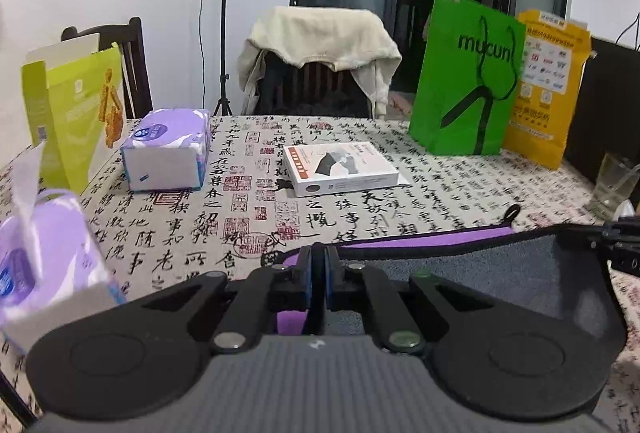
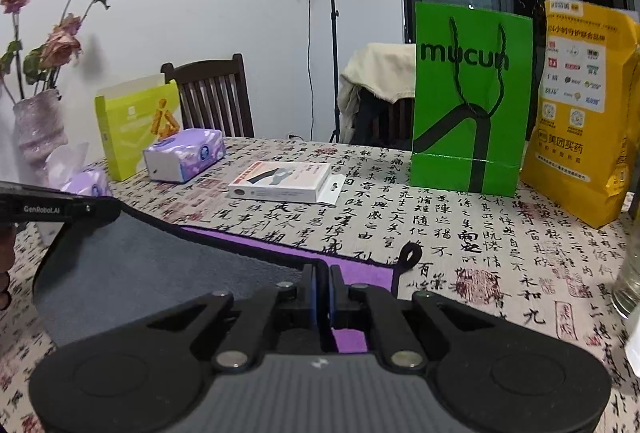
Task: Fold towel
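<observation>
Each tool, left (image 1: 319, 265) and right (image 2: 322, 283), is clenched on a corner of the grey-purple towel (image 2: 152, 265). The corners are lifted together off the counter (image 2: 460, 233), likely so the edge carries over evenly.

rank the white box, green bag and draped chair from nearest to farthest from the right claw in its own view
From the right claw, shut on the towel:
1. White box, lying flat mid-table, slightly left of the claw.
2. Green bag, standing upright toward the table's far side, to the right.
3. Draped chair, beyond the table's far edge, partly hidden by the bag.
</observation>
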`<action>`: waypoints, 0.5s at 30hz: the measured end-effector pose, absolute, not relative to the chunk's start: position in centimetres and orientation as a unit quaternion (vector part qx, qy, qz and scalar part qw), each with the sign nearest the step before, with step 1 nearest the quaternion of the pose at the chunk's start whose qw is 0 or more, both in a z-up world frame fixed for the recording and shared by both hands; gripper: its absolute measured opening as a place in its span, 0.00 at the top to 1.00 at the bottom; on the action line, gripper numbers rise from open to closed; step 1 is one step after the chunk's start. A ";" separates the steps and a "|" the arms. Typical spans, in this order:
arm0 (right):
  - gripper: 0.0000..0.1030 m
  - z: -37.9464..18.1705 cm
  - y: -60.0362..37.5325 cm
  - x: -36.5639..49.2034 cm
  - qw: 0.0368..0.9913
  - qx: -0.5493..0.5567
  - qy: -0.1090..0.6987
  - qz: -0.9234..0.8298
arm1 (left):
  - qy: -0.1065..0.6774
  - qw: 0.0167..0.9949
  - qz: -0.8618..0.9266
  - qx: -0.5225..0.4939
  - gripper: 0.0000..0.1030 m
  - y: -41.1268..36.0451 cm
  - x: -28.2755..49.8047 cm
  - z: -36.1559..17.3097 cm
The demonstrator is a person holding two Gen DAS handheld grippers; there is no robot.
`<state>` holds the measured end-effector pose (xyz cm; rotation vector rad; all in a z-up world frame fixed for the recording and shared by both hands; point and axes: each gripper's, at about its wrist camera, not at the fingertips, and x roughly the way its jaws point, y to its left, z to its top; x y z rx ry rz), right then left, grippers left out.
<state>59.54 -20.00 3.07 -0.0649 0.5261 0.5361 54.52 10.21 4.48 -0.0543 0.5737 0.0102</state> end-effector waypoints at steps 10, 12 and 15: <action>0.95 0.8 -19.0 65.8 0.921 -0.018 0.298 0.250 | 0.317 0.947 -0.006 -0.045 0.93 12.0 60.5 3.2; 0.95 0.2 -18.9 66.8 0.919 -0.014 0.308 0.247 | 0.321 0.946 -0.010 -0.049 0.93 12.3 61.3 2.8; 0.95 -0.4 -18.8 67.7 0.918 -0.015 0.313 0.244 | 0.333 0.942 -0.019 -0.040 0.93 12.2 62.5 2.0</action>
